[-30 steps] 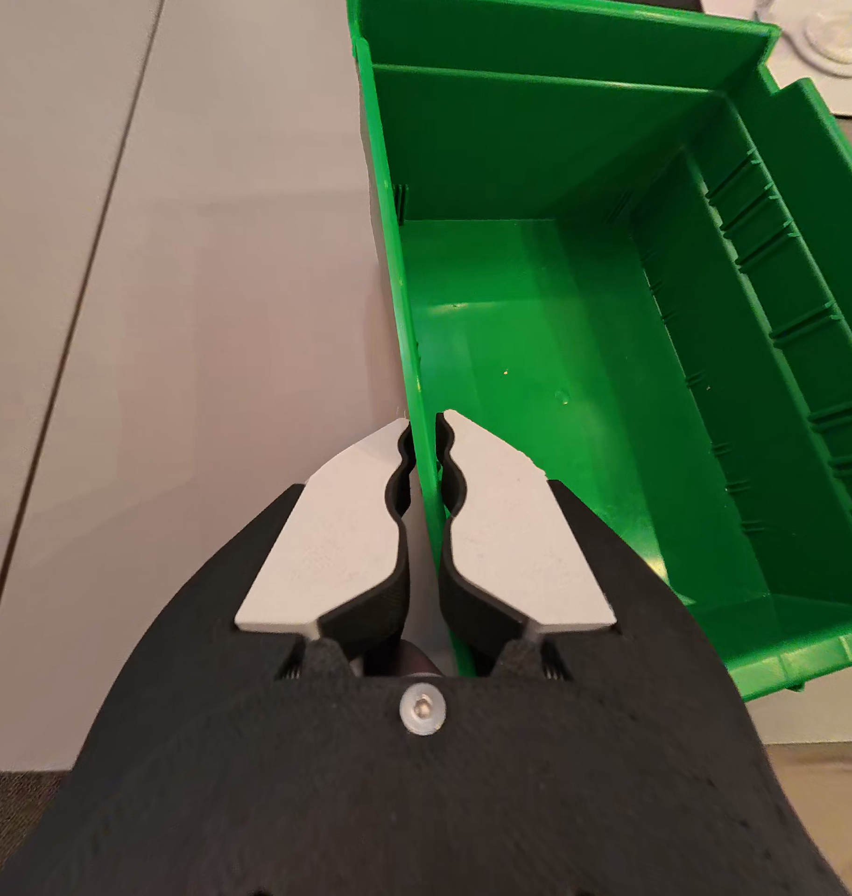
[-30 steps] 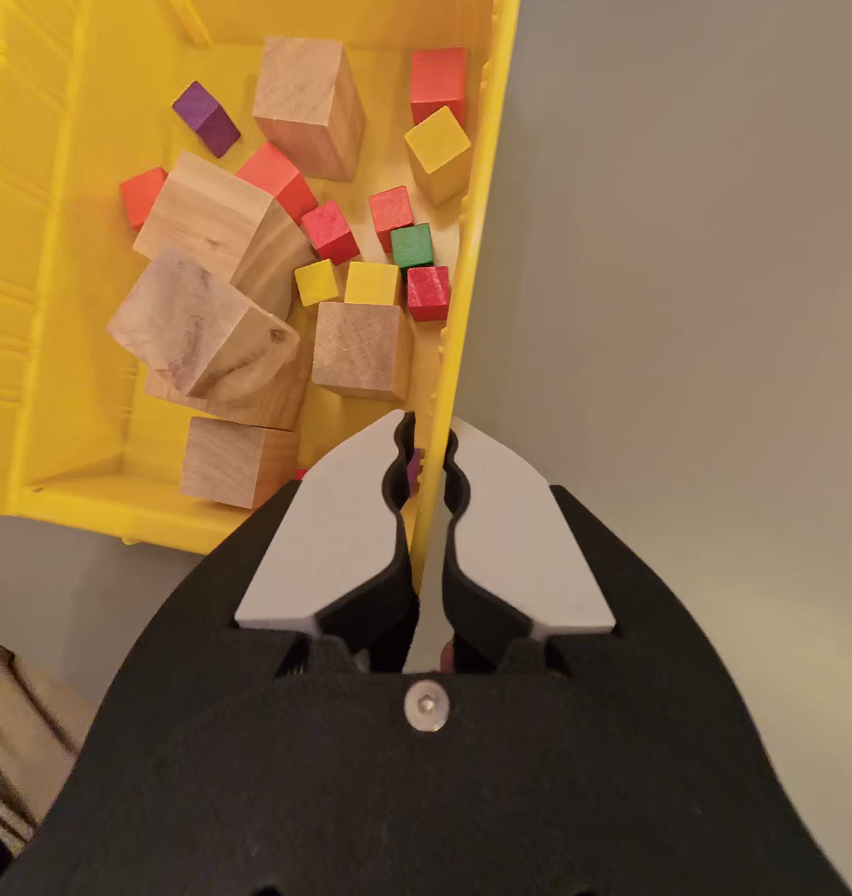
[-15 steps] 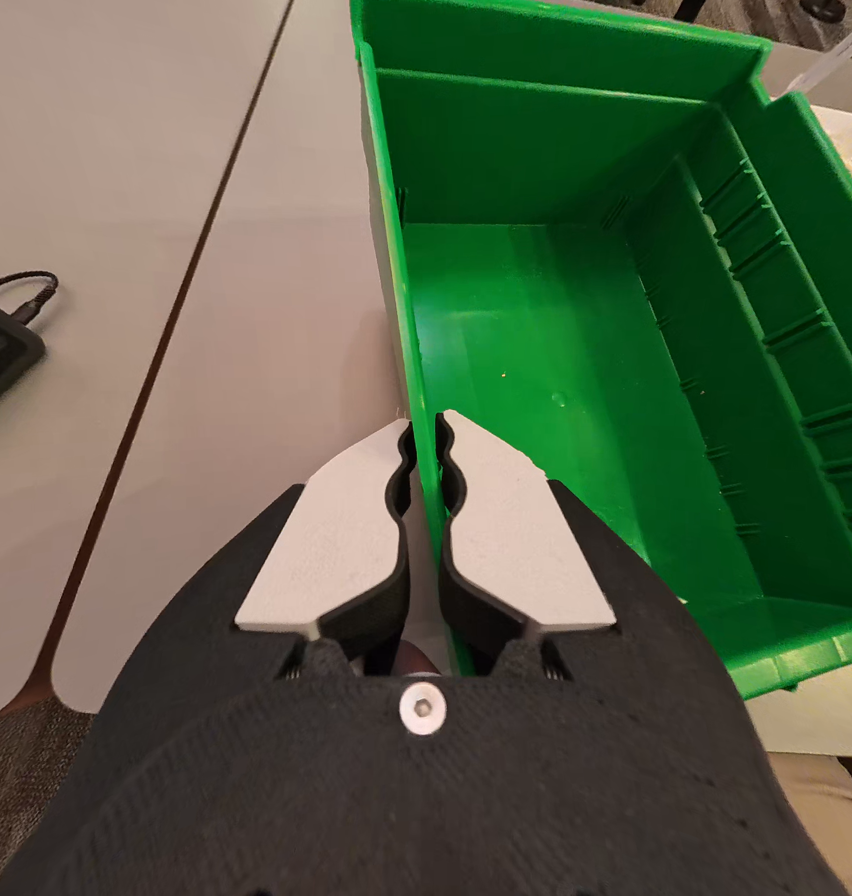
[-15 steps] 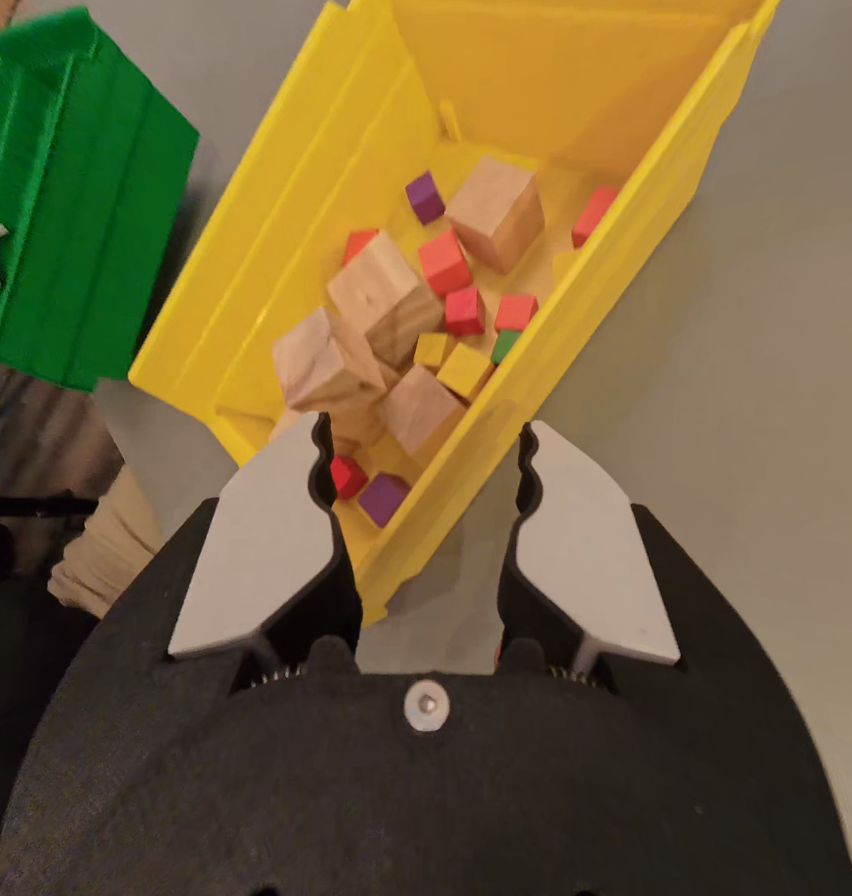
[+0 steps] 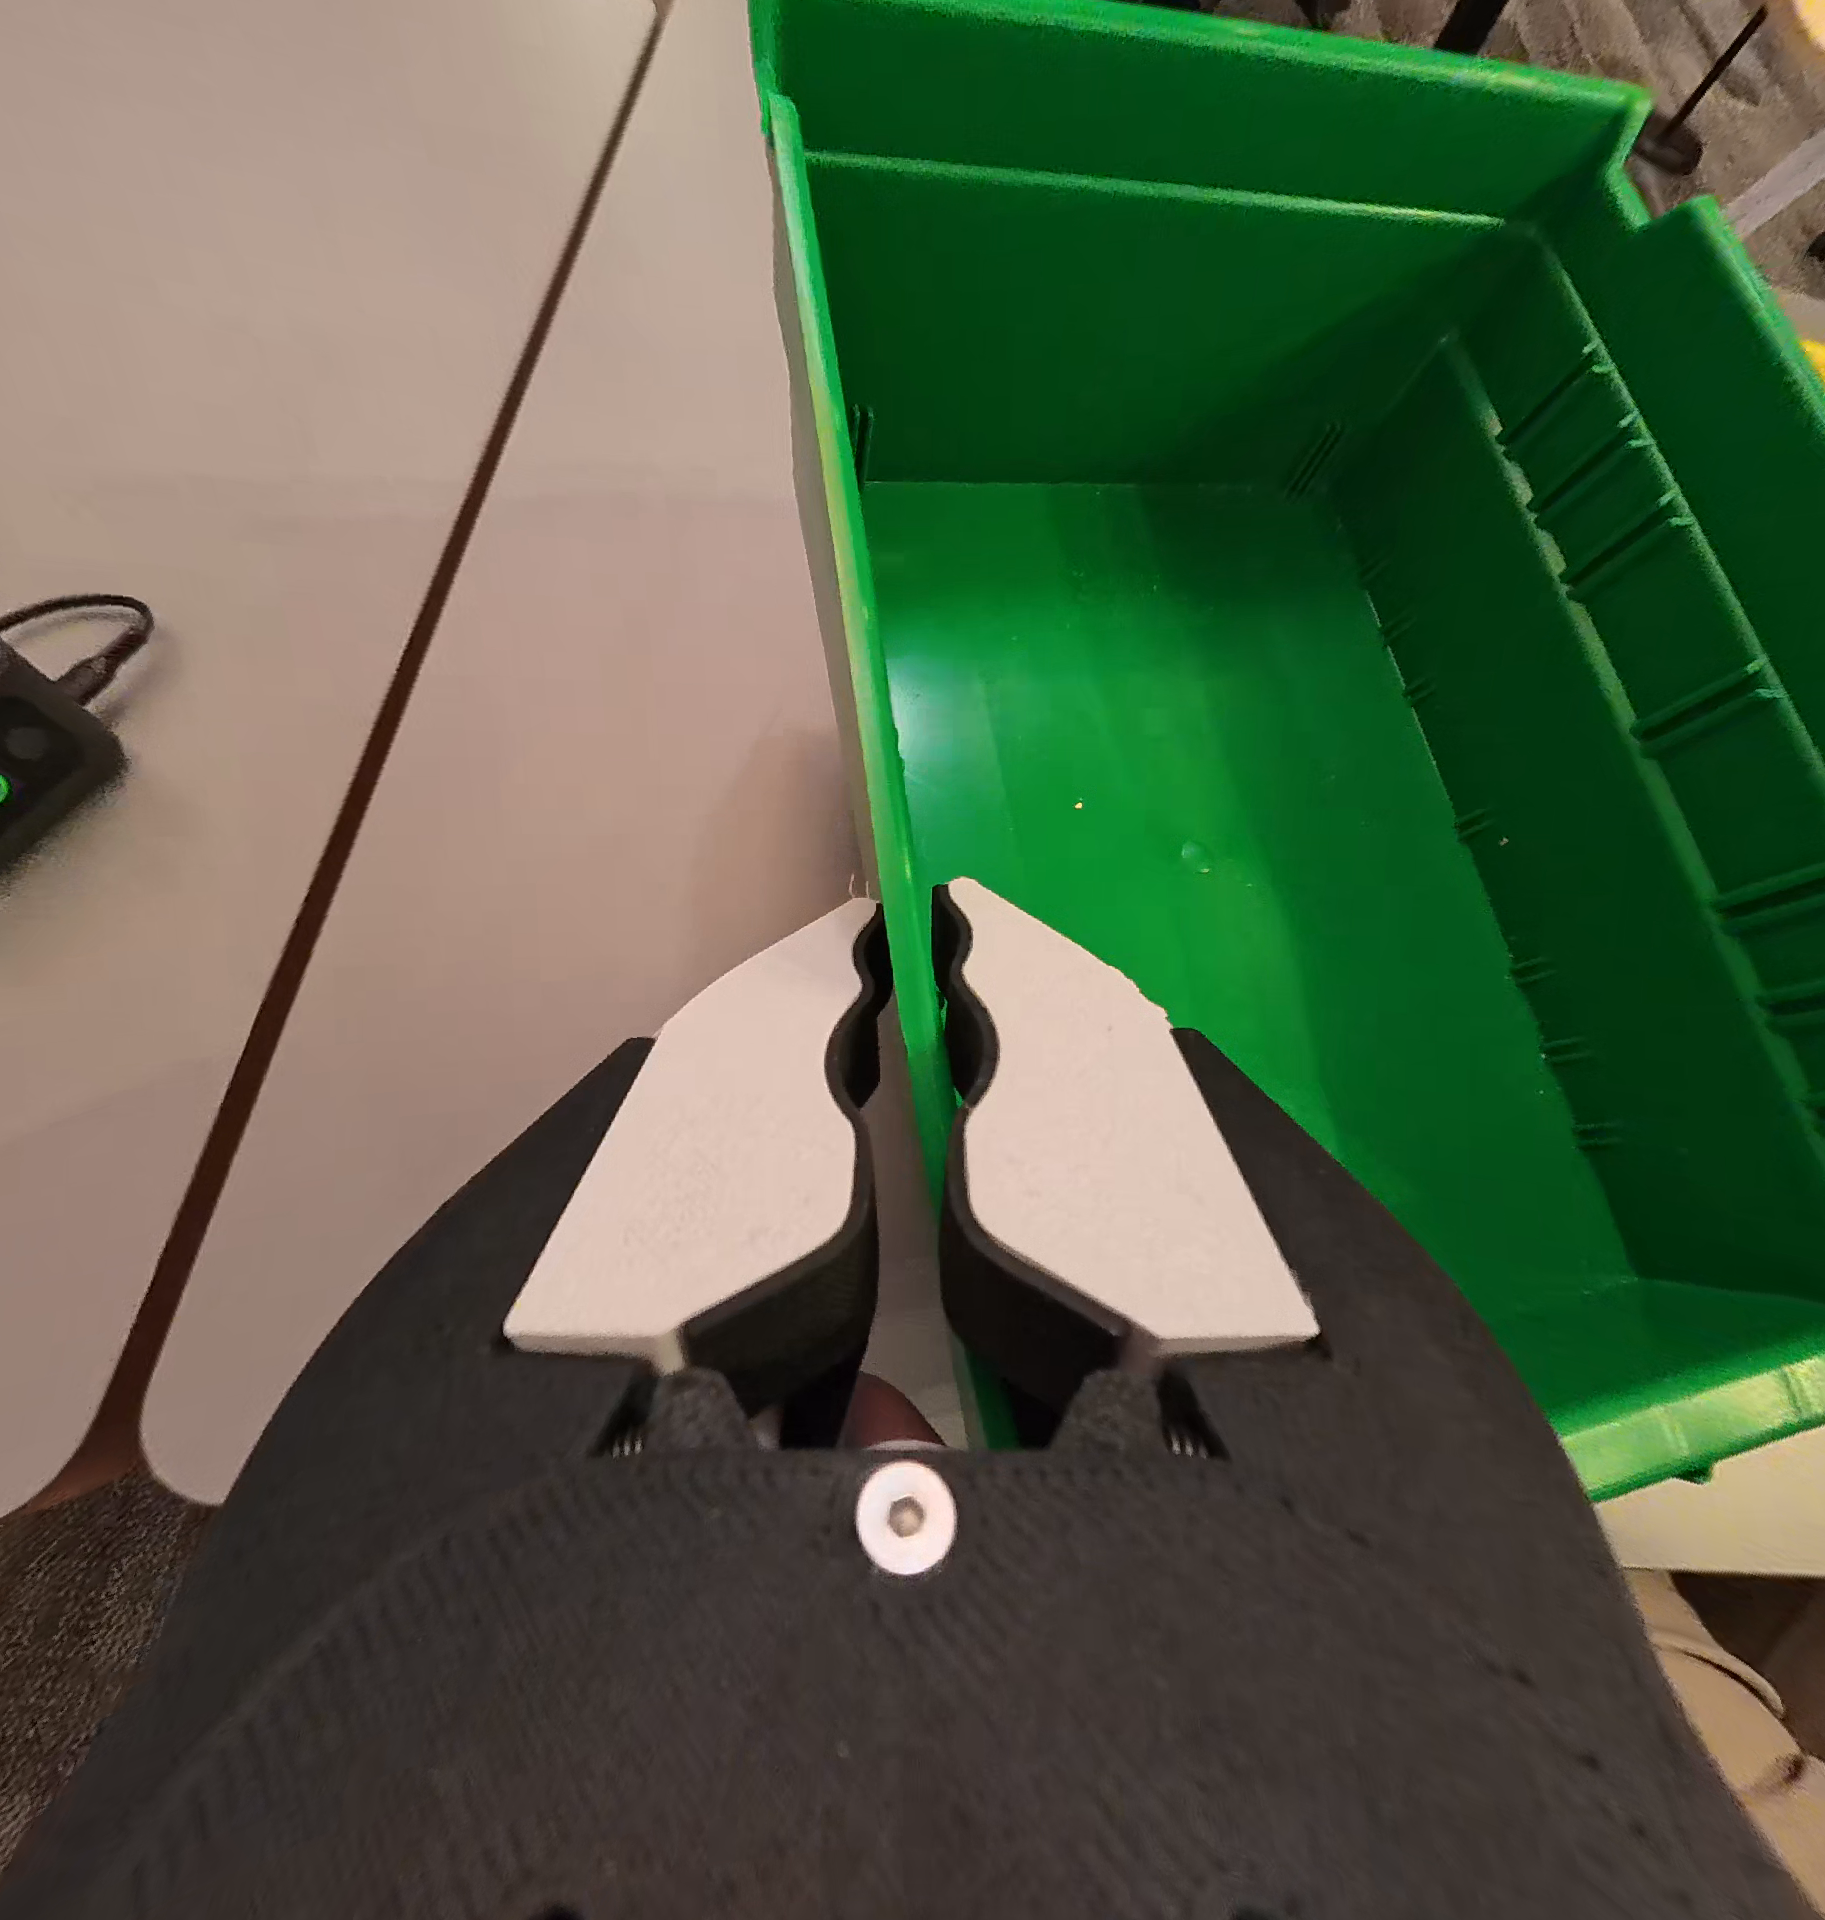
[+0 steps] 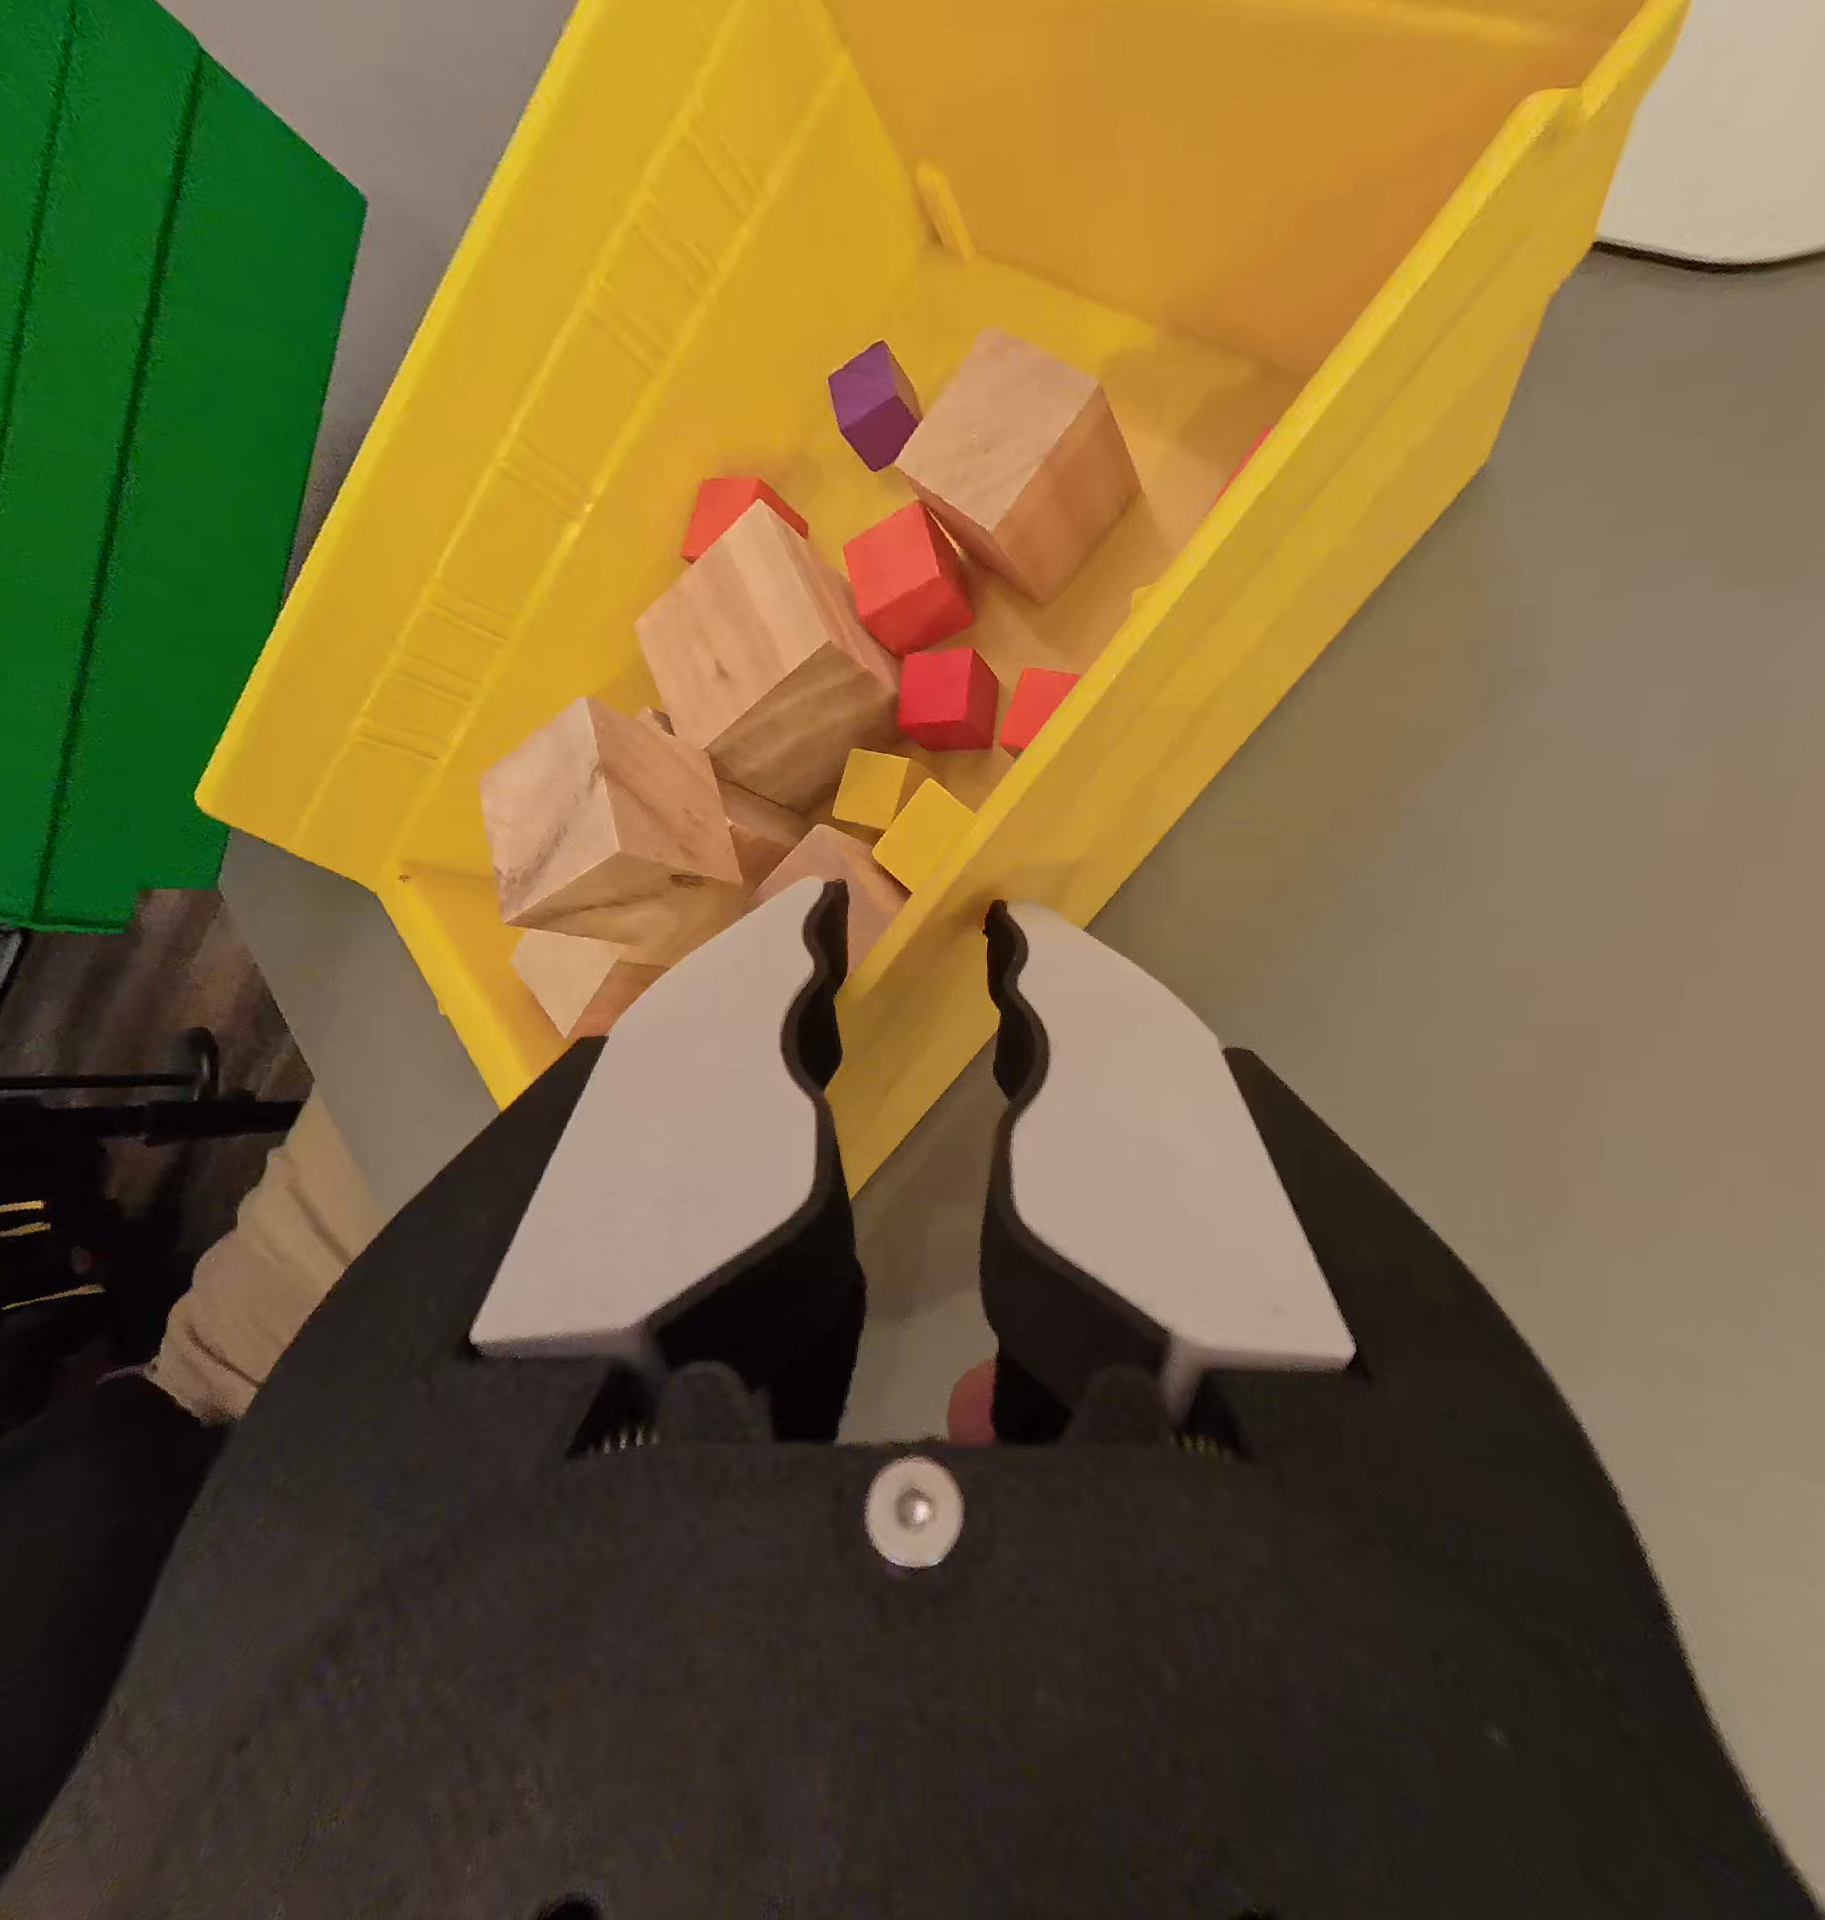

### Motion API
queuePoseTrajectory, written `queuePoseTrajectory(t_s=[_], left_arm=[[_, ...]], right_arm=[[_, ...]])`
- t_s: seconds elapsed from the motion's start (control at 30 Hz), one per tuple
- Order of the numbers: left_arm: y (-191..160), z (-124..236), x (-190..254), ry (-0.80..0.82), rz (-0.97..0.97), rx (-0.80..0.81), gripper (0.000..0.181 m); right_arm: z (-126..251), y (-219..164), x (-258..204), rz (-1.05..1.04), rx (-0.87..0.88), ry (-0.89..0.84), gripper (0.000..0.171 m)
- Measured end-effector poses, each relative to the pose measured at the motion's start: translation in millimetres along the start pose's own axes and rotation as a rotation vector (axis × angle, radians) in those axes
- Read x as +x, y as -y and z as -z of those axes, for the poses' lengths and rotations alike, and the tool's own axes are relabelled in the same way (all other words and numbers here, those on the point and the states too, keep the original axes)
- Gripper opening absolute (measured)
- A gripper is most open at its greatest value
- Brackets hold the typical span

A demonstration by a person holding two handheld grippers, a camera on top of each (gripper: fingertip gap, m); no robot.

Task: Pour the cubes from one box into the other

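Note:
My left gripper (image 5: 908, 894) is shut on the left wall of the empty green box (image 5: 1199, 727). One finger is inside the box and one outside. The green box also shows from outside at the top left of the right wrist view (image 6: 108, 416). The yellow box (image 6: 596, 416) lies skewed on the grey table. It holds several large wooden cubes (image 6: 773, 644) and small red (image 6: 906, 577), yellow and purple (image 6: 872, 403) cubes. My right gripper (image 6: 908, 904) is closed on the yellow box's right wall near its front corner, left finger inside, right finger outside.
A black device with a cable (image 5: 4, 769) lies at the far left of the table. A dark seam (image 5: 420, 644) splits the two tabletops. Carpet (image 5: 35, 1610) shows past the front edge. A white round object (image 6: 1760, 156) lies behind the yellow box.
My right gripper let go of the yellow box's wall, opened wide and drew back, then closed again on the wall near the front corner. My left gripper kept its hold and rose with the green box.

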State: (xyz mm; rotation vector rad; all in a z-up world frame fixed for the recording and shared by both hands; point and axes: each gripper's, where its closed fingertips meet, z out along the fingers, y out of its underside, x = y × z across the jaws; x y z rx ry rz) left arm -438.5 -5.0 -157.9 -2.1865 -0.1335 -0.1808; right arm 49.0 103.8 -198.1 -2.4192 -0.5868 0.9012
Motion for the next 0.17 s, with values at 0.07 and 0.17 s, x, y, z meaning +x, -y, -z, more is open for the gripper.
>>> queuePoseTrajectory(t_s=[0.07, 0.17], left_arm=[[6, 8, -3, -0.004, 0.004, 0.009, 0.006], [20, 25, -9, 0.014, -0.004, 0.039, 0.006]], right_arm=[[-17, 7, -16, -0.002, 0.026, 0.015, 0.022], [-46, 20, -41, -0.038, 0.089, 0.069, 0.025]])
